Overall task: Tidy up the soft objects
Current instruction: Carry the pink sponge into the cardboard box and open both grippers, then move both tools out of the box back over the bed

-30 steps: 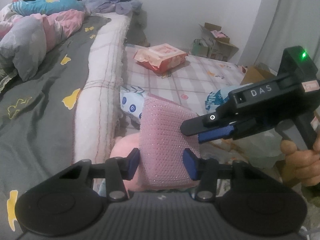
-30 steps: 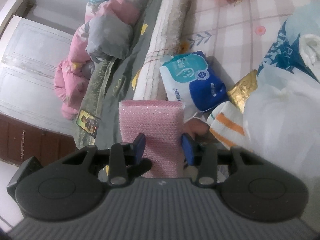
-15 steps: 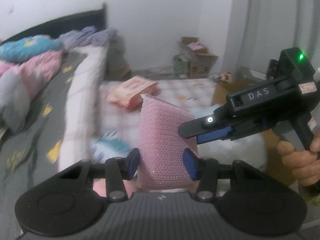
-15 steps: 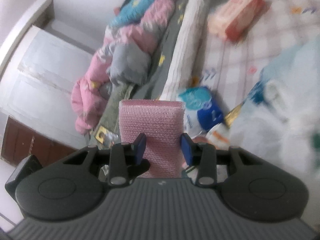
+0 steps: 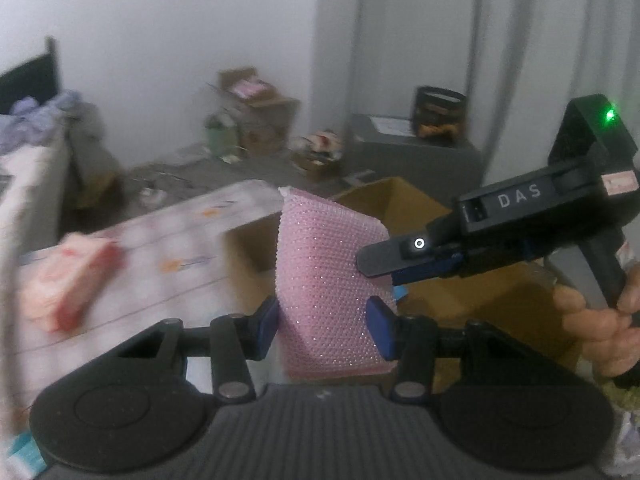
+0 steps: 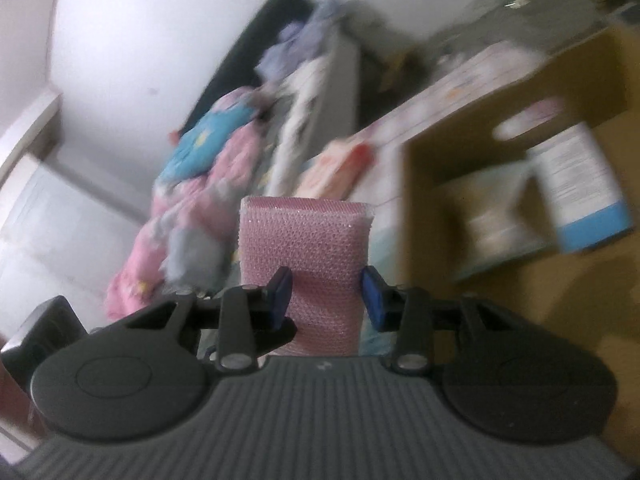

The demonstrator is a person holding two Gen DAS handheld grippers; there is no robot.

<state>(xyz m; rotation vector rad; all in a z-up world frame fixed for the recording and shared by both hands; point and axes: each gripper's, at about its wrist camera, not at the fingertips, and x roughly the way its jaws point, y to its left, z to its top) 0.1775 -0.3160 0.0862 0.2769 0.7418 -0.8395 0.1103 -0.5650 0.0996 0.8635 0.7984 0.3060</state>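
Observation:
A pink knitted cushion point(image 5: 324, 280) hangs in the air, held from two sides. My left gripper point(image 5: 325, 322) is shut on its near end, blue pads pressing both faces. My right gripper point(image 5: 384, 262) comes in from the right in the left wrist view and clamps the cushion's far edge. In the right wrist view the same pink cushion point(image 6: 304, 248) is squeezed between the right gripper's point(image 6: 326, 298) blue pads. An open cardboard box point(image 5: 460, 280) lies just behind and below the cushion; the cardboard box point(image 6: 520, 208) holds a blue-and-white package point(image 6: 580, 196).
A mat with a checked pattern point(image 5: 152, 256) carries a pink-red packet point(image 5: 68, 276). A bed with crumpled bedding point(image 6: 200, 184) runs along the wall. Small boxes point(image 5: 256, 116) and a grey cabinet point(image 5: 412, 148) stand at the far wall. A hand point(image 5: 600, 320) holds the right gripper's handle.
Both grippers carried the pink cushion up and to the right, away from the bed and the pile on the mat, to a spot over the cardboard box. The grip on it stayed the same.

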